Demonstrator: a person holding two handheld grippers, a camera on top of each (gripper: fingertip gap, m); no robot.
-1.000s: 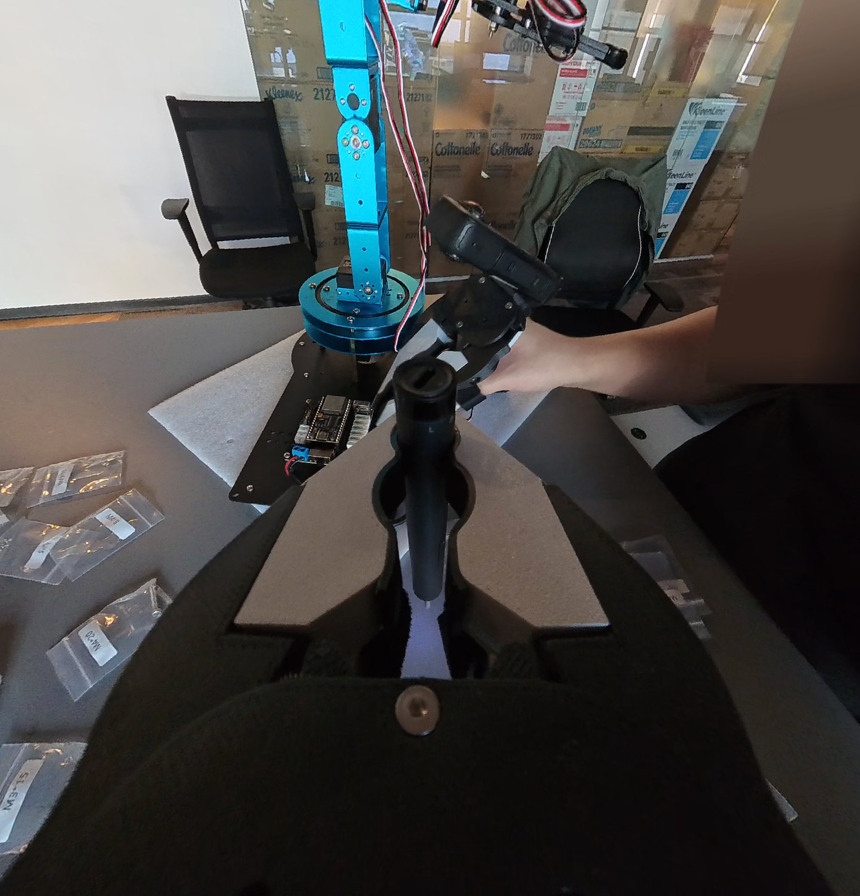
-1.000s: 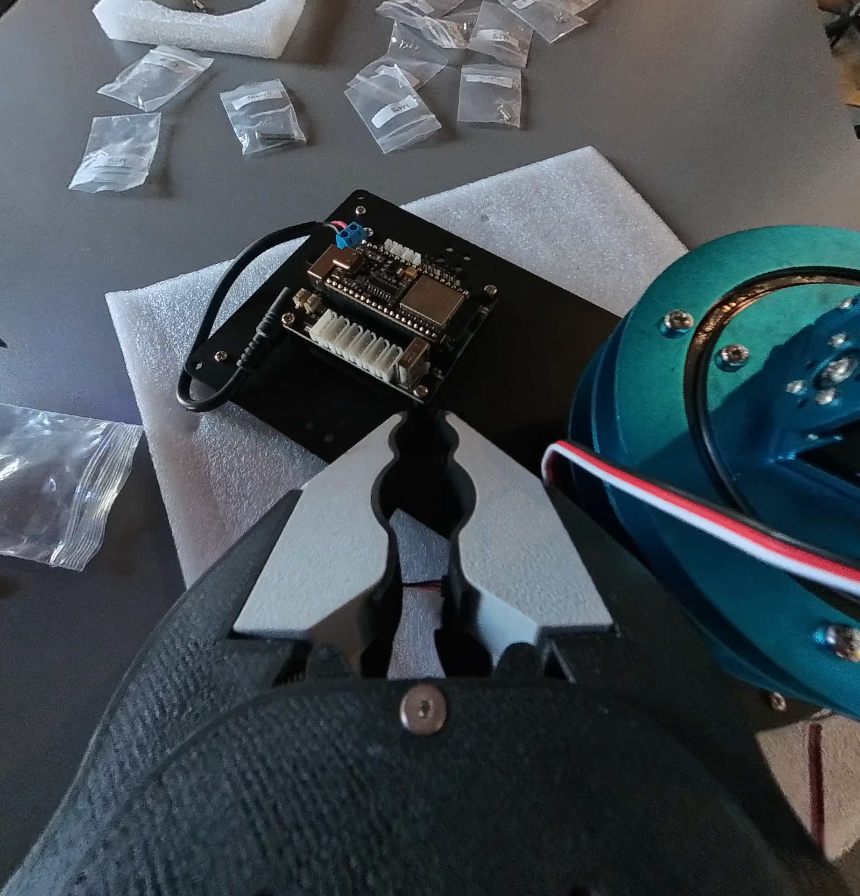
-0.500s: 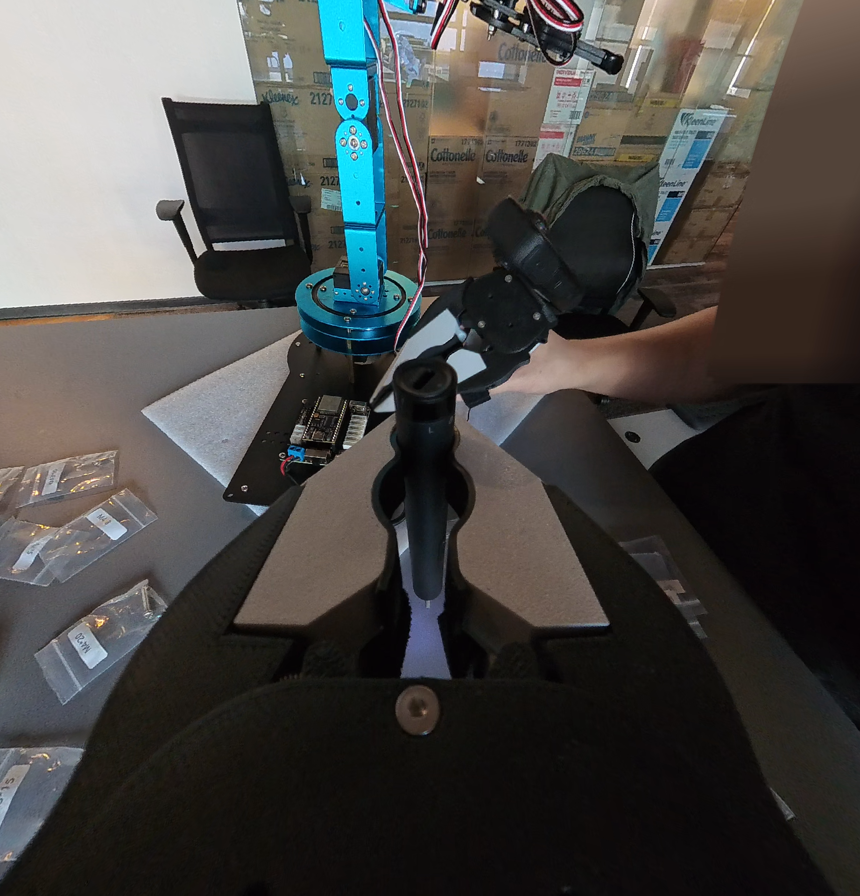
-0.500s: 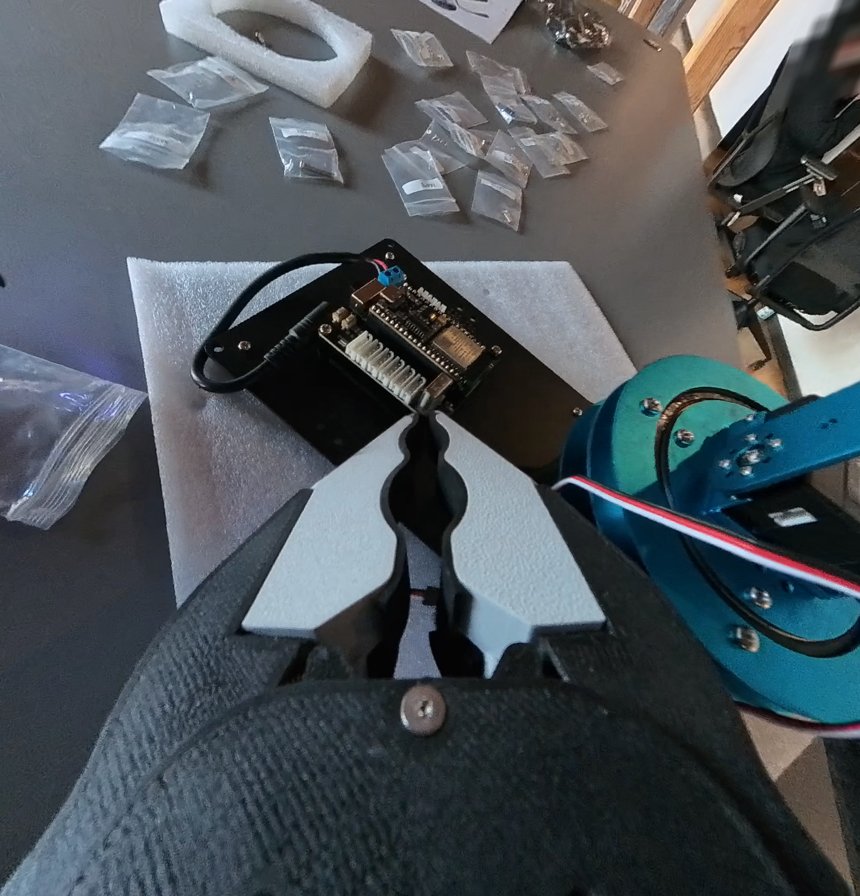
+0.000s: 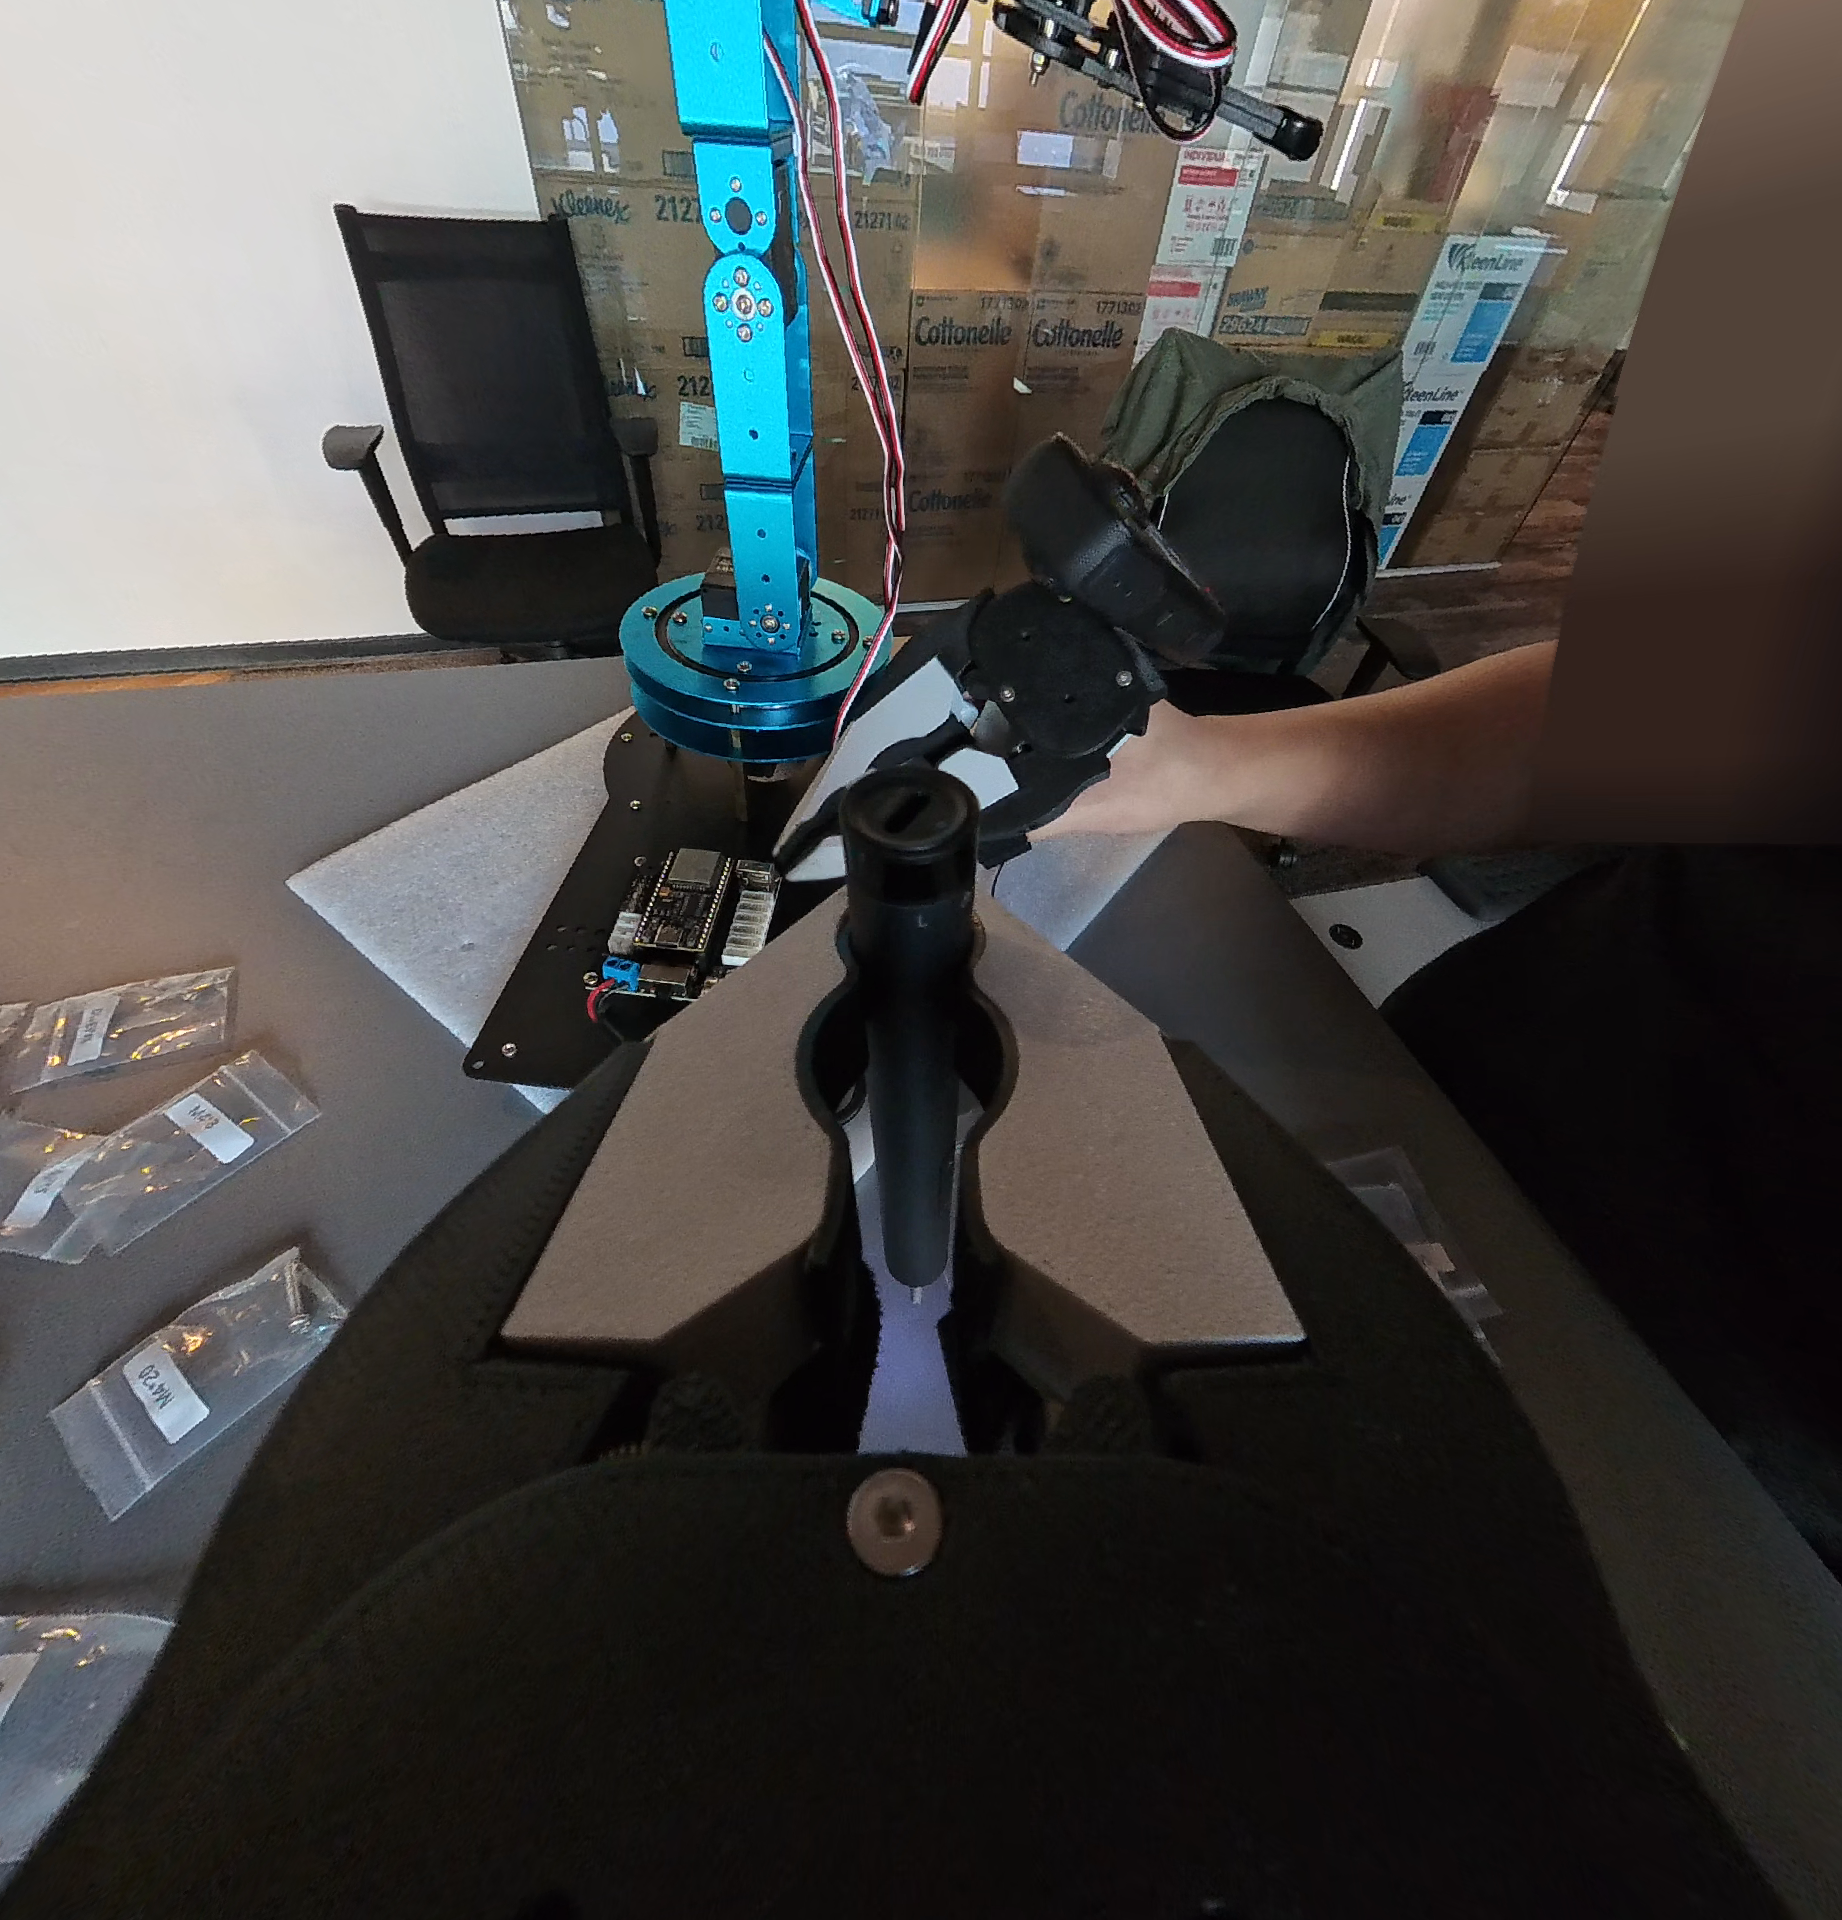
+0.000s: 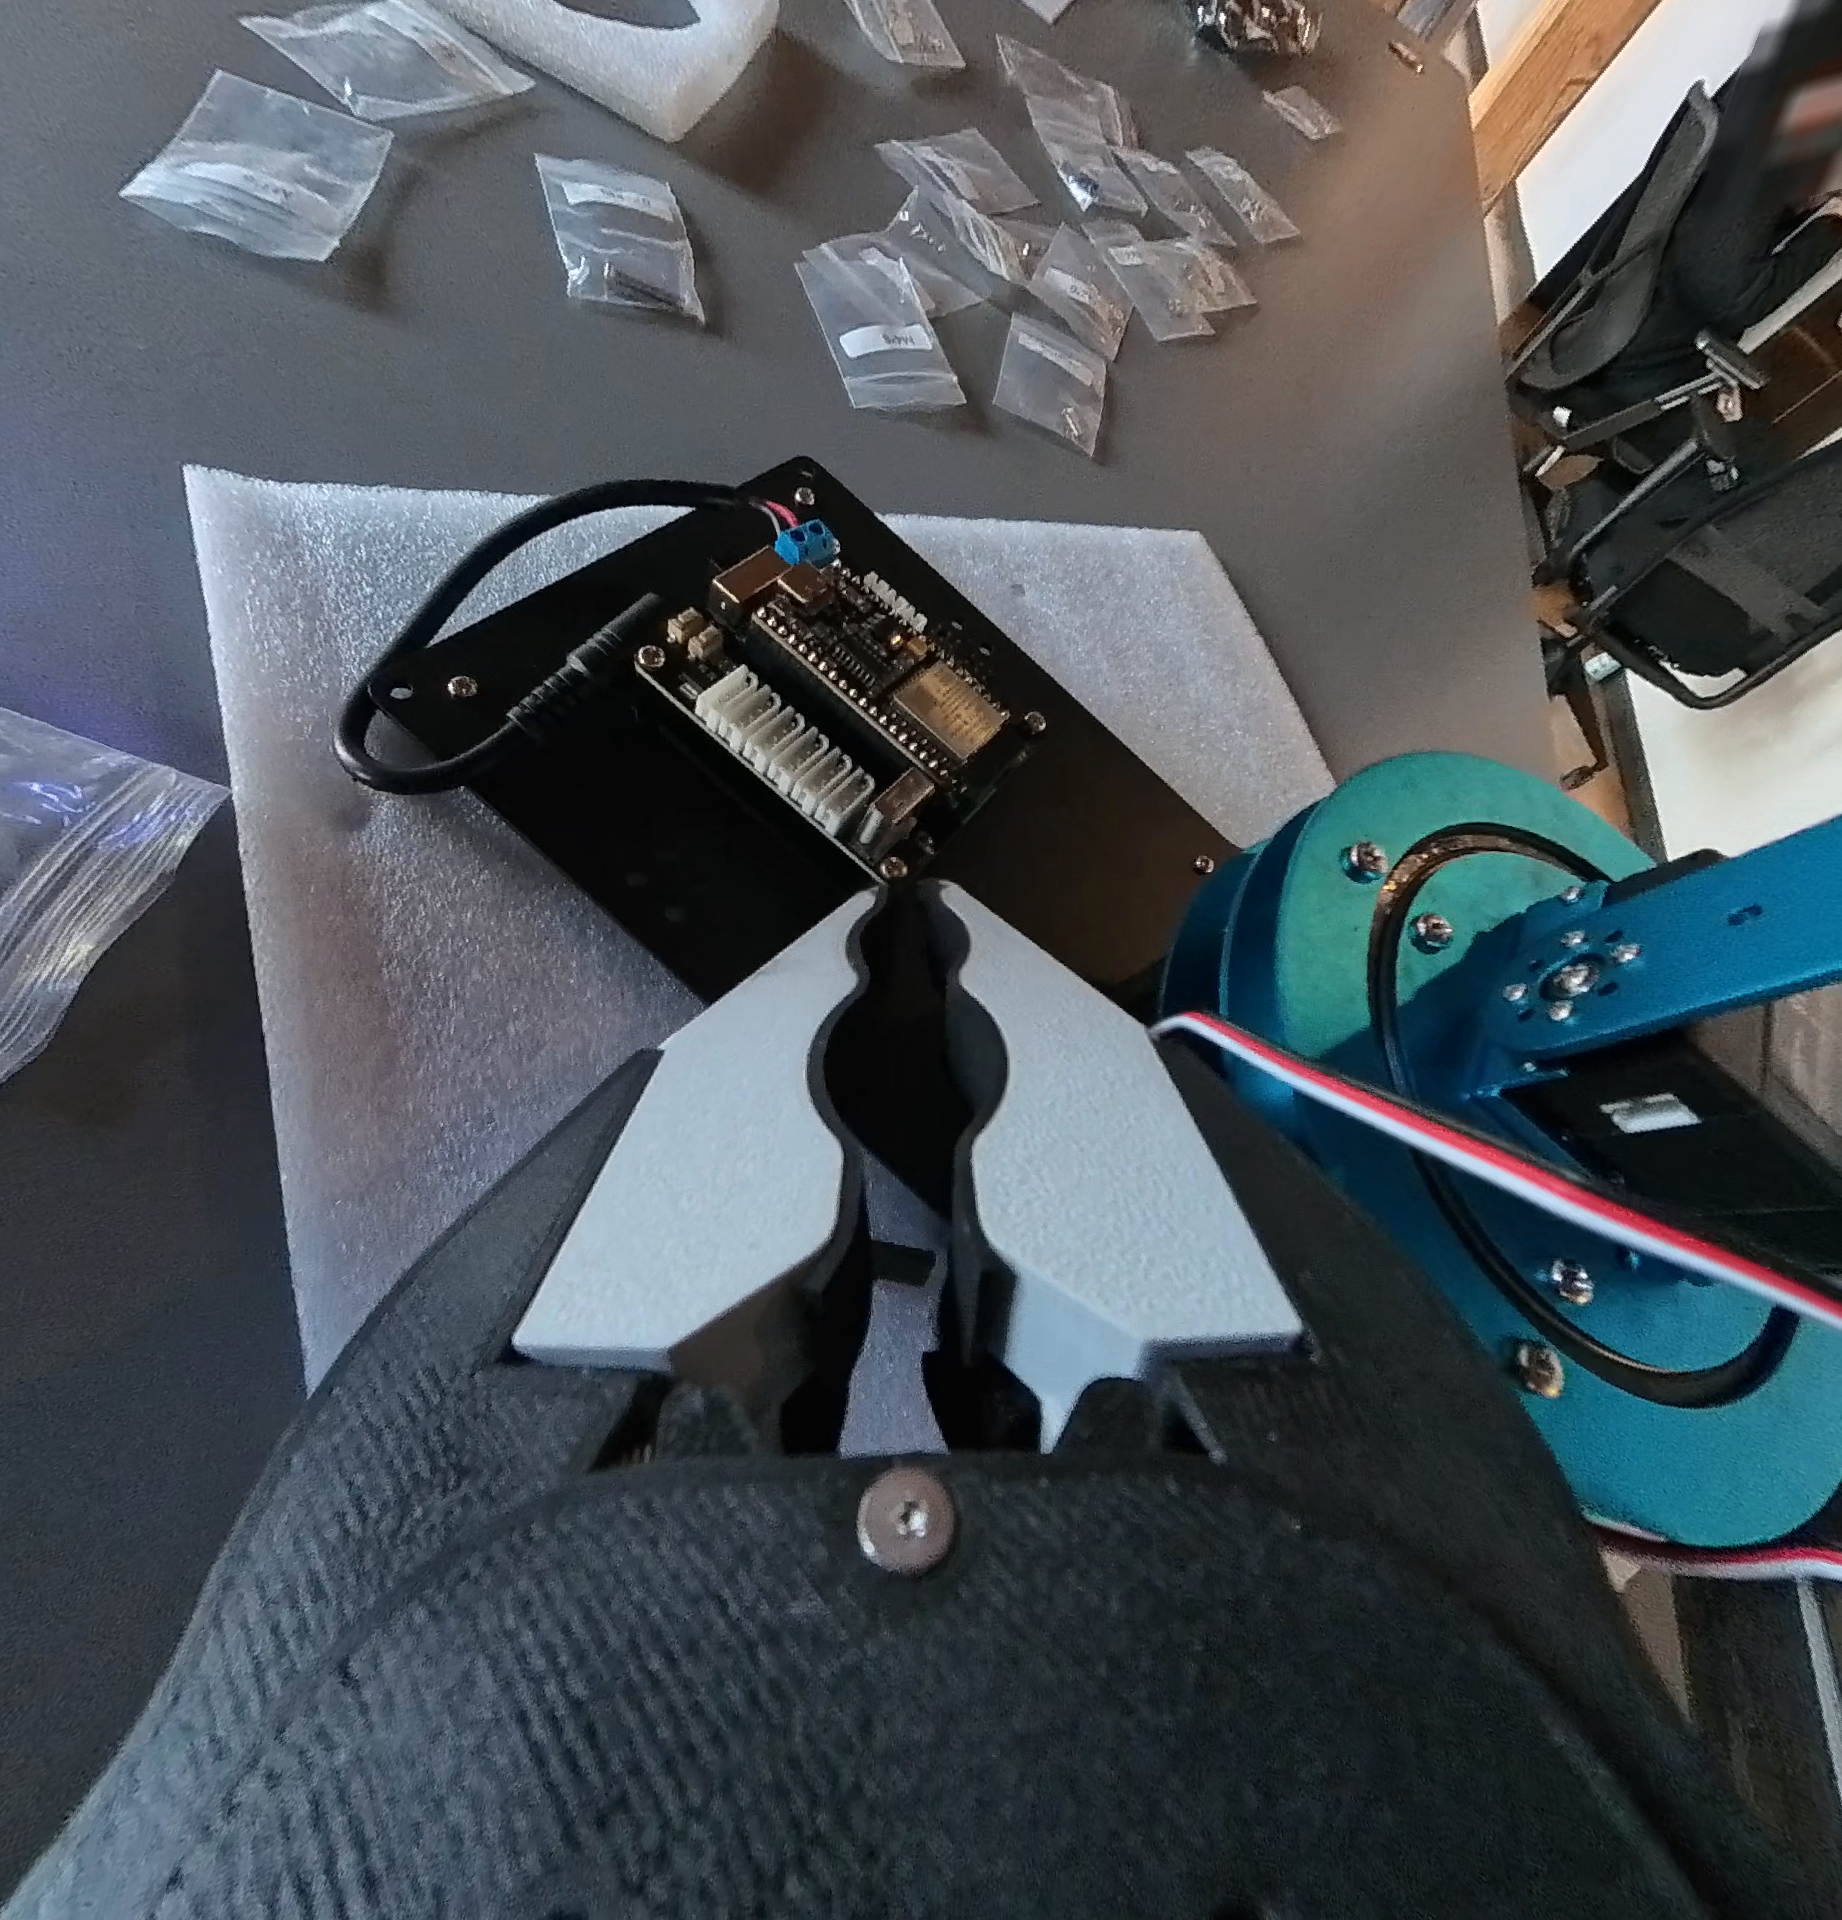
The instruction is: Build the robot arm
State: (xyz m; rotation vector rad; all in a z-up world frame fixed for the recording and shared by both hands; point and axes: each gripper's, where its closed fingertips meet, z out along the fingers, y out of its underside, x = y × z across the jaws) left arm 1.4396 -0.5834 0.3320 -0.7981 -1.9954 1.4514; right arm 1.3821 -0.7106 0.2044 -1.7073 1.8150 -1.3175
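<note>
My left gripper (image 5: 909, 935) is shut on a black screwdriver-like tool (image 5: 912, 1049), which stands up between the fingers with its thin tip towards the camera. My right gripper (image 6: 901, 896) is shut, with the jaws almost touching, and I see nothing clearly held. It hovers over the black base plate (image 6: 668, 831), just short of the circuit board (image 6: 844, 707) and left of the blue robot arm's round base (image 6: 1301, 1039). In the left wrist view the right gripper (image 5: 808, 857) hangs beside the blue base (image 5: 751, 675), above the board (image 5: 688, 914).
The plate lies on a white foam sheet (image 6: 377, 935) on a grey table. A red-white-black servo cable (image 6: 1519, 1236) runs close by my right gripper. Several small screw bags (image 6: 875, 332) and a foam block (image 6: 626, 62) lie beyond. Office chairs (image 5: 501, 416) stand behind the table. One gripper's finger ends stand about 20 cm off the other's. The foam block (image 6: 626, 62) is about 30 cm from both grippers' fingertips.
My right gripper has drawn back and up from the circuit board, still shut, so more of the table shows. My left gripper has barely moved and keeps hold of the tool.
</note>
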